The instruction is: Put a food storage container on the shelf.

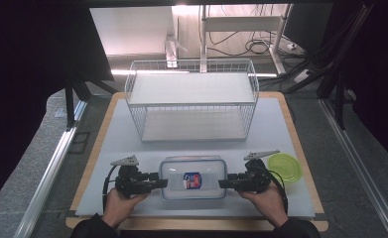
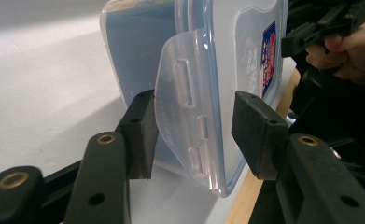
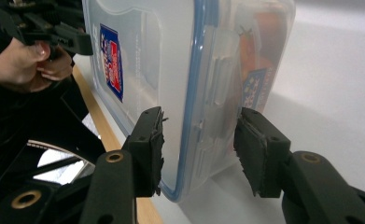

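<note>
A clear plastic container [image 1: 194, 171] with a blue-rimmed lid and a red and blue label lies near the front of the white mat. My left gripper [image 1: 164, 182] comes in level at its left end. In the left gripper view, the jaws of the left gripper [image 2: 194, 135] straddle that end of the container [image 2: 208, 56], one pad against the clear latch flap [image 2: 180, 93] and the other against the lid. My right gripper [image 1: 221, 183] meets the right end. The pads of the right gripper [image 3: 199, 149] lie against the container [image 3: 171, 70] on both sides of its latch.
A white wire basket [image 1: 191, 99] with an upper shelf stands behind the container at mid table. A round green lid [image 1: 283, 167] lies just right of my right hand. The mat sits on a wooden board [image 1: 300, 148], whose front edge is close under my hands.
</note>
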A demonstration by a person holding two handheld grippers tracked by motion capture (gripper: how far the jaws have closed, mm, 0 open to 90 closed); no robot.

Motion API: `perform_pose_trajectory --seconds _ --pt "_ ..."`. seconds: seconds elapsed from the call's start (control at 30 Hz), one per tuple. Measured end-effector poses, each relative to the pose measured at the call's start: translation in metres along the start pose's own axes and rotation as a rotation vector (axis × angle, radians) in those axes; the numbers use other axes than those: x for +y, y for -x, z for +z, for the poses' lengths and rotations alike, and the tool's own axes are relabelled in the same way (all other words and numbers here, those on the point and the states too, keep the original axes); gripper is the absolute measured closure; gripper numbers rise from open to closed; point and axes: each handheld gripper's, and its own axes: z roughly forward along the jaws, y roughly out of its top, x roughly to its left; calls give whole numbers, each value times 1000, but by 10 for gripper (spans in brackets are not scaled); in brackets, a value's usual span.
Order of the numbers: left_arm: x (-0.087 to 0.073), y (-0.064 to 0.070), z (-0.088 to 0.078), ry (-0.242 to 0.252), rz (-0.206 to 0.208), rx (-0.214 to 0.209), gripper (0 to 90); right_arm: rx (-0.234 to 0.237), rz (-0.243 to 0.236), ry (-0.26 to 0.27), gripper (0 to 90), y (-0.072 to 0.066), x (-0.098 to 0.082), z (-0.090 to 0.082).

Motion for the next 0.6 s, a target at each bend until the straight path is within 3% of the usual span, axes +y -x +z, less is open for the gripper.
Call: perform_pose_trajectory --seconds 0.07,0.13,0.27,0.6 --pt "1 1 1 3 1 9 517 2 18 11 532 1 0 1" --pt "3 5 2 3 32 38 520 -15 5 30 531 -1 1 -1" --pt "8 7 0 27 36 32 520 -15 -4 78 535 -3 3 -7" --pt "25 12 -10 57 80 42 519 1 -35 127 542 -6 17 -15"
